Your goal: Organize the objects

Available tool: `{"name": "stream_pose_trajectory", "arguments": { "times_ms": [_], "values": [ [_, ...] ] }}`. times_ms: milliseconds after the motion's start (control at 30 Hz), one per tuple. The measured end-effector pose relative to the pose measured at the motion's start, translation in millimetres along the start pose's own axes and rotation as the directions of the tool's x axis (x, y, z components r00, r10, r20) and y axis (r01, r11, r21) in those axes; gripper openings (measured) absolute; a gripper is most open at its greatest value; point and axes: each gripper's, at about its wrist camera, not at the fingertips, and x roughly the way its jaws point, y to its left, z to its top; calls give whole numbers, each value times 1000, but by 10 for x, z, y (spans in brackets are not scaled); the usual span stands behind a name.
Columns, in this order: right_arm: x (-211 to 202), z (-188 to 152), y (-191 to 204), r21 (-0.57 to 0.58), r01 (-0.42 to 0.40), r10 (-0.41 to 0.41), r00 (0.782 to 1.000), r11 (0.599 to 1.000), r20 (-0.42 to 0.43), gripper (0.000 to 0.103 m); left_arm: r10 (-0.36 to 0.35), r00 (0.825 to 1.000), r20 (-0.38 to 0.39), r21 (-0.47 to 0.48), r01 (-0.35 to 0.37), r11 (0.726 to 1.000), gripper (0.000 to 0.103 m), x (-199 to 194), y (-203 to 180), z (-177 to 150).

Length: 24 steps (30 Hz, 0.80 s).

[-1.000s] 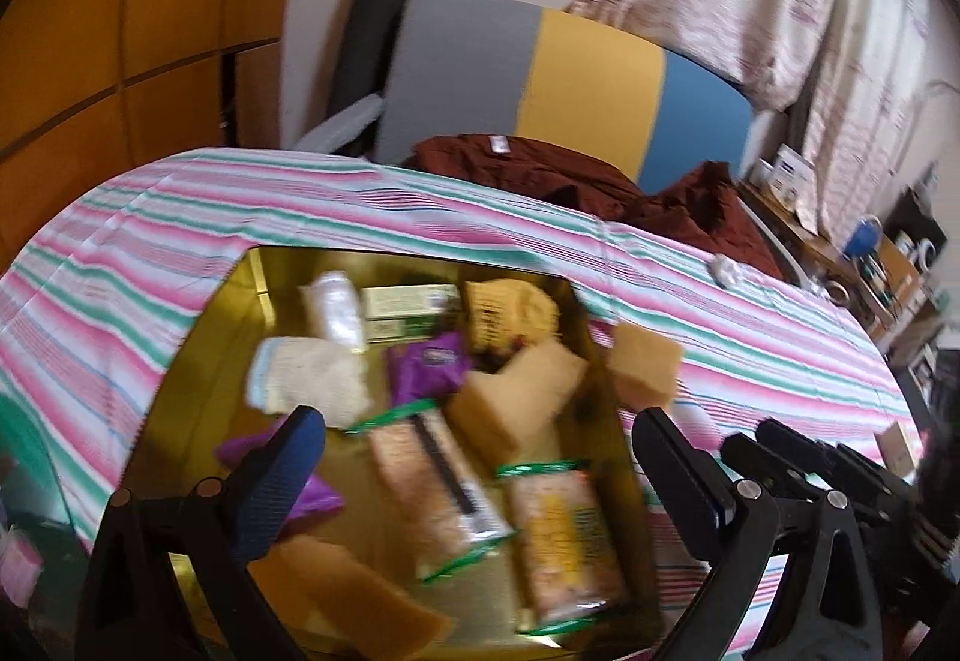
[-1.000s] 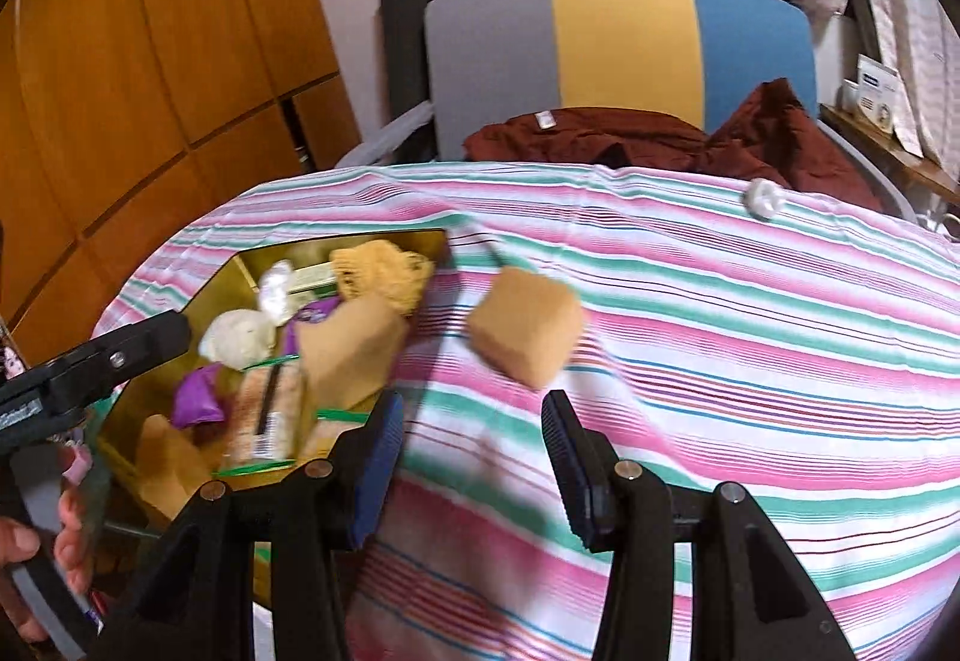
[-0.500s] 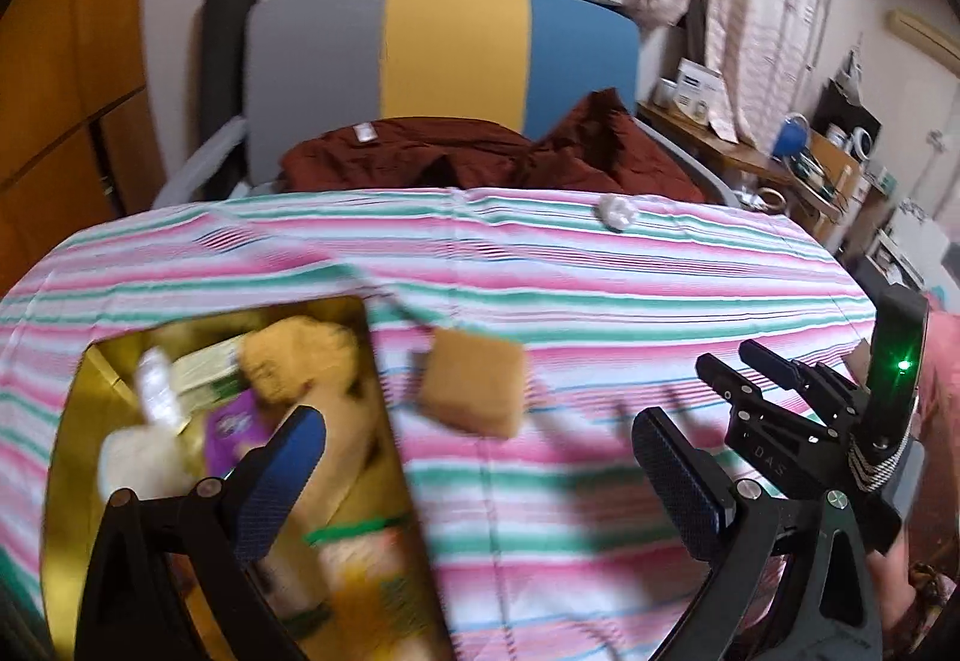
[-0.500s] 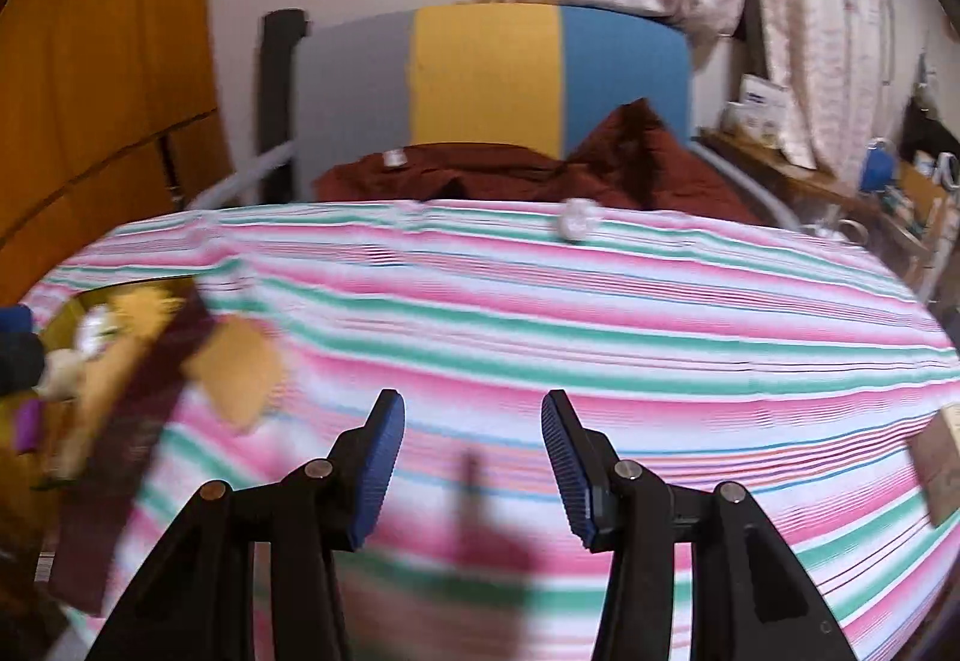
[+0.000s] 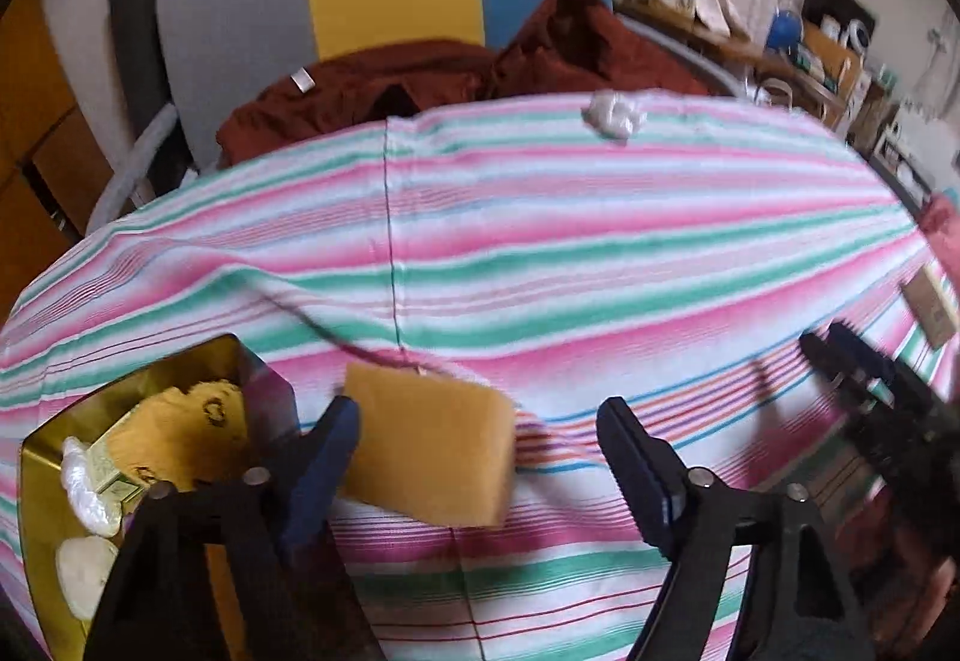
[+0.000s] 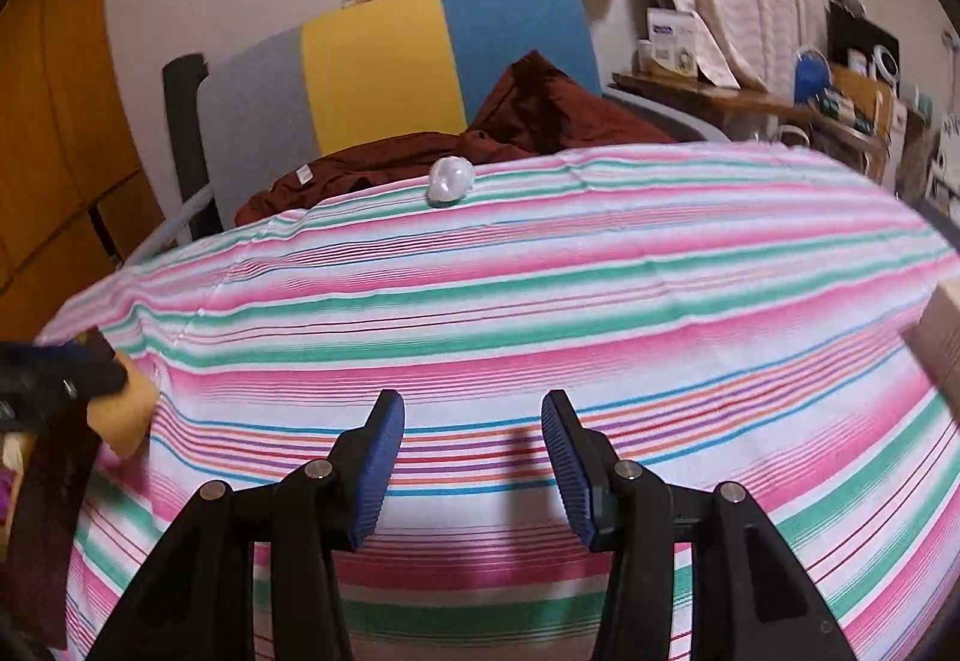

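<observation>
- Yellow-tan foam block, a sponge [image 5: 429,451], lies on the striped tabletop [image 5: 600,253] just beside the gold tray [image 5: 36,481], outside its corner. Left wrist view: left gripper [image 5: 477,457] straddles it, jaws apart and just been closing; left pad looks to touch the block's left side, right pad stands clear of it. Not yet gripped.
- Handling, judged: light, soft, compressible; will not break and is unlikely to slip on ribbed pads. Best taken across the two short side faces, mid-height, squeezed only lightly.
- Tray already holds a tan sponge [image 5: 174,427] and white packets [image 5: 84,487]; contents blurred.
- Right wrist view: right gripper [image 6: 474,472] hovers over bare cloth, jaws partly apart, nothing between. Block visible at far left edge [image 6: 126,412], under the other gripper. White crumpled wad [image 6: 450,180] at far tabletop edge.
</observation>
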Motion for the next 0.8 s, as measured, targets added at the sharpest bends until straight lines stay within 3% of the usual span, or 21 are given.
{"name": "stream_pose_trajectory", "arguments": {
  "times_ms": [200, 300, 333, 400, 467, 633, 800],
  "values": [
    [35, -37, -141, 80, -19, 20, 1000, 997, -14, 48, 57, 997, -61, 11, -56, 998, 81, 191, -4, 8],
    [45, -50, -166, 94, -28, 30, 999, 995, -20, 48, 126, 986, -105, 101, -116, 988, 80, 318, -96, 11],
    [48, -54, -170, 97, -30, 32, 999, 995, -23, 48, 136, 985, -104, 123, -123, 985, 77, 329, -109, 13],
    [64, -52, -178, 103, -34, 37, 999, 994, -29, 48, 150, 985, -83, 138, -138, 981, 60, 307, -121, 26],
    [82, -60, -203, 118, -42, 47, 998, 992, -39, 48, 162, 984, -78, 136, -151, 979, 56, 303, -105, 38],
    [88, -66, -252, 144, -62, 68, 997, 988, -37, 48, 144, 988, -63, 78, -139, 987, 50, 243, -39, 63],
    [89, -66, -262, 151, -69, 75, 997, 986, -35, 48, 35, 999, 25, -34, -35, 999, 50, 6, -92, 110]
  ]
}}
